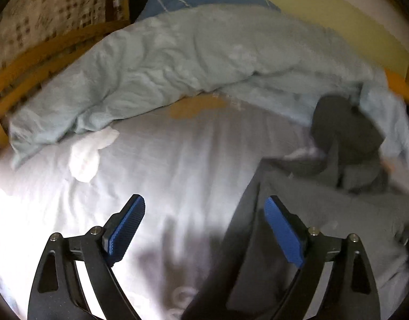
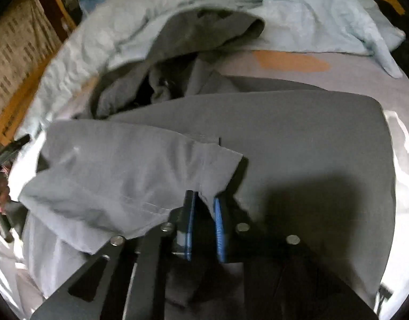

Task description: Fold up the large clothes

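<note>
Right claw [image 2: 204, 202] is clenched on the hem of a grey garment [image 2: 298, 144], holding a folded-over flap of it raised above the rest, which lies spread flat on the bed's white sheet [image 1: 164, 165]. Beyond the flat part, more of the grey cloth sits bunched against a pale blue duvet [image 2: 324, 18]. Left claw [image 1: 204, 213] hangs released, its blue pads [image 1: 127, 229] wide apart and gripping nothing, above the sheet with the garment's edge just under its right finger. A small white cloth [image 1: 89, 152] rests on the sheet near the duvet, and a wooden bed frame [image 1: 44, 53] curves behind.
</note>
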